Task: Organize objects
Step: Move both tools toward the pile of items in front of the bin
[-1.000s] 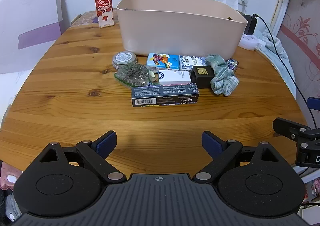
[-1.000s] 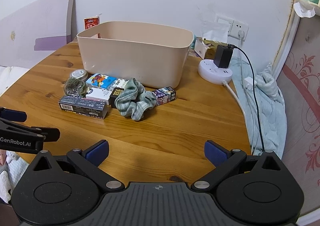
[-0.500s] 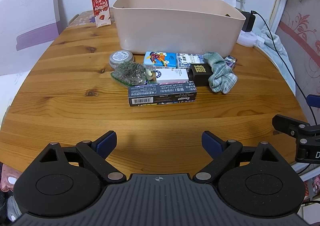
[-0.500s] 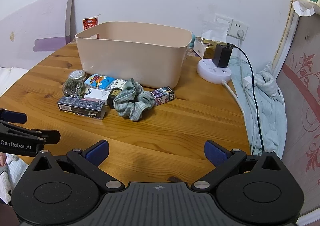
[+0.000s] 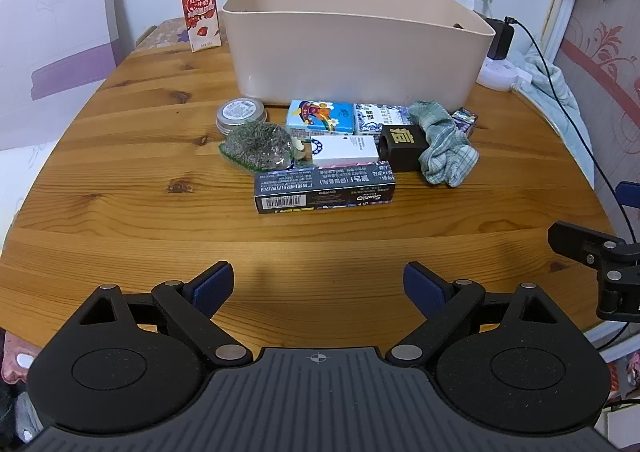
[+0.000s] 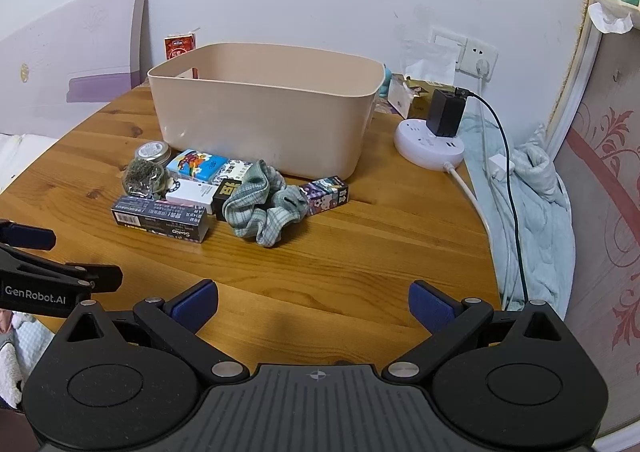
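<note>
A beige bin (image 5: 352, 52) (image 6: 264, 124) stands at the back of the round wooden table (image 5: 120, 212). In front of it lies a cluster: a long black box (image 5: 325, 190) (image 6: 160, 221), a white box (image 5: 344, 150), a blue tissue pack (image 5: 321, 117), a small black box (image 5: 402, 146), a checked green cloth (image 5: 444, 150) (image 6: 260, 208), a round tin (image 5: 241, 114), a bag of green bits (image 5: 256, 146) and a small purple box (image 6: 325, 194). My left gripper (image 5: 318, 284) and right gripper (image 6: 314, 300) are open and empty, near the table's front edge.
A red milk carton (image 5: 199, 14) stands at the back left. A white power strip with a black charger (image 6: 434, 136) and cable sits at the back right. A pale cloth (image 6: 532, 188) hangs off the right edge.
Both grippers have moved slightly; the bin and cluster shift left and a little nearer in both views. Nothing on the table was touched.
</note>
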`<state>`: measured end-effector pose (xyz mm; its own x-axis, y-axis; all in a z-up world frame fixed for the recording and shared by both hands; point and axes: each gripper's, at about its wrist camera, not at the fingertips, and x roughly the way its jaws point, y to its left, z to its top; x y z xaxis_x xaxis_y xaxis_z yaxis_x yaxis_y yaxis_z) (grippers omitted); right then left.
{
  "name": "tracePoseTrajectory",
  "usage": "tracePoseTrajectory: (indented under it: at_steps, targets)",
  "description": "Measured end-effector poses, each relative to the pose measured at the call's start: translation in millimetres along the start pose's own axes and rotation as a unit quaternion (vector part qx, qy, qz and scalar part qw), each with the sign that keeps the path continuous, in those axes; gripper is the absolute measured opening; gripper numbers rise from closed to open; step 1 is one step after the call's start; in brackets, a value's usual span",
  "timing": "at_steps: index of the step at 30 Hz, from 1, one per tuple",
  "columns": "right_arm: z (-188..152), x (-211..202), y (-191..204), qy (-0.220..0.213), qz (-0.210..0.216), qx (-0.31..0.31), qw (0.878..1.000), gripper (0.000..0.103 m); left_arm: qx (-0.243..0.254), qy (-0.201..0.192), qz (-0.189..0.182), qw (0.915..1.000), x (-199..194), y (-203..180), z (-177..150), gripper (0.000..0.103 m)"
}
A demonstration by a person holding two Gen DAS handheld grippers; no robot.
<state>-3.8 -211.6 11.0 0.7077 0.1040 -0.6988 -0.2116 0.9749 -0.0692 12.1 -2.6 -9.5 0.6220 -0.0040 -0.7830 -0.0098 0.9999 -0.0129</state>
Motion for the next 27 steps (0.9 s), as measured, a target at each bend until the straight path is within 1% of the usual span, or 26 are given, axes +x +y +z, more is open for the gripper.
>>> tracePoseTrajectory:
  at_steps: [10,17,23,27]
  targets:
    - [2.9,10.4,-5.3,0.003,0.006,0.010,1.000,0.103,0.003,0.006,0.006,1.0000,10.3,-1.4,7.1,0.093]
    - [9.2,20.9,-11.0,-0.011,0.003,0.007,1.000,0.103,0.019,-0.009,0.021,0.9996,24.2,1.6,19.6,0.093]
    - [19.9,35.1,-16.6,-0.017,0.006,0.006,1.000,0.103,0.035,-0.017,0.013,0.9992,37.6,5.4,33.7,0.093]
    - [24.6,45.7,-20.0,-0.014,0.020,0.010,1.000,0.103,0.051,-0.015,0.003,0.9986,47.5,4.3,41.5,0.093]
